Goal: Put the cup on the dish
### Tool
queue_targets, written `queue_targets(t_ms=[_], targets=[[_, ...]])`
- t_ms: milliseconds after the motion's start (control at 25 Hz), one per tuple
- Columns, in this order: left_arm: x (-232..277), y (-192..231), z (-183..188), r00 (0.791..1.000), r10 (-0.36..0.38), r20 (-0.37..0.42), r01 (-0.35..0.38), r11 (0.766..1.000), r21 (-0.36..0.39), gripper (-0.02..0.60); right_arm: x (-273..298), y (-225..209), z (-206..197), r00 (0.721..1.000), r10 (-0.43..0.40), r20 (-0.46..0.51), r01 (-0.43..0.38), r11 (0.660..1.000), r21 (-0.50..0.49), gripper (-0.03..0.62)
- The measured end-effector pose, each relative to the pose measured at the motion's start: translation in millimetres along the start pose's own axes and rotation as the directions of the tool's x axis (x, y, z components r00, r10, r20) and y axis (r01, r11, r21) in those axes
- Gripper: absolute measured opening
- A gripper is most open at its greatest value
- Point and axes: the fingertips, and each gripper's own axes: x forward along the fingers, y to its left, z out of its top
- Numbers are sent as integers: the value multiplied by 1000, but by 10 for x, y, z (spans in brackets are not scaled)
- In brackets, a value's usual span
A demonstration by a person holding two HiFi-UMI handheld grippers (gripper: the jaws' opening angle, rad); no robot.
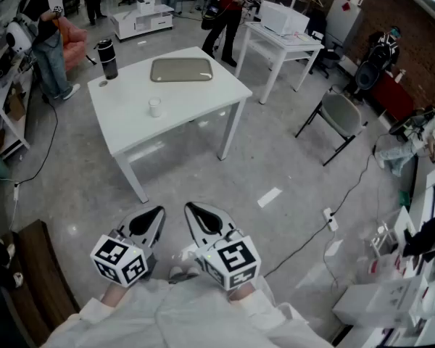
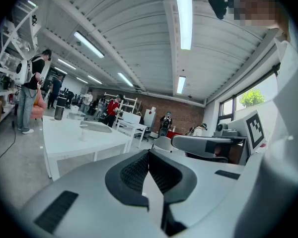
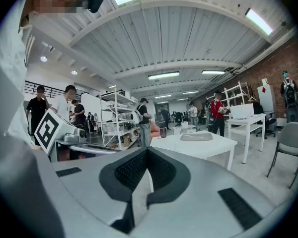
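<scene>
A small white cup (image 1: 154, 107) stands on the white table (image 1: 130, 125), near its middle. Behind it lies the grey rectangular dish (image 1: 181, 69), flat and with nothing on it. Both show far off in the left gripper view as the cup (image 2: 82, 129) and the dish (image 2: 96, 127), and in the right gripper view as the dish (image 3: 196, 137). My left gripper (image 1: 154, 215) and right gripper (image 1: 193, 210) are held close to my body, well short of the table, side by side and about level. Each is shut with nothing between its pads.
A dark flask (image 1: 107, 58) stands at the table's far left corner. A folding chair (image 1: 339, 116) and a second white table (image 1: 279, 38) stand to the right. Several people stand at the back. A cable (image 1: 326, 220) runs over the grey floor.
</scene>
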Motion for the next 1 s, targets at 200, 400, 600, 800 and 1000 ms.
queue_targets(t_ms=[200, 400, 600, 800, 1000], targets=[[28, 5, -26, 1000, 2, -11, -3, 1000, -8, 9, 17, 73, -60, 999, 32, -26, -31, 999, 17, 13], [36, 37, -30, 1000, 12, -12, -12, 1000, -17, 9, 62, 70, -71, 999, 43, -29, -43, 999, 2, 12], [34, 61, -48, 1000, 16, -15, -17, 1000, -21, 9, 59, 48, -101, 999, 37, -39, -36, 999, 17, 12], [75, 28, -128, 999, 11, -30, -12, 999, -41, 9, 55, -22, -137, 999, 30, -24, -29, 998, 53, 14], [171, 12, -186, 999, 14, -39, -16, 998, -55, 9, 29, -132, -197, 999, 34, -42, -31, 997, 72, 14]])
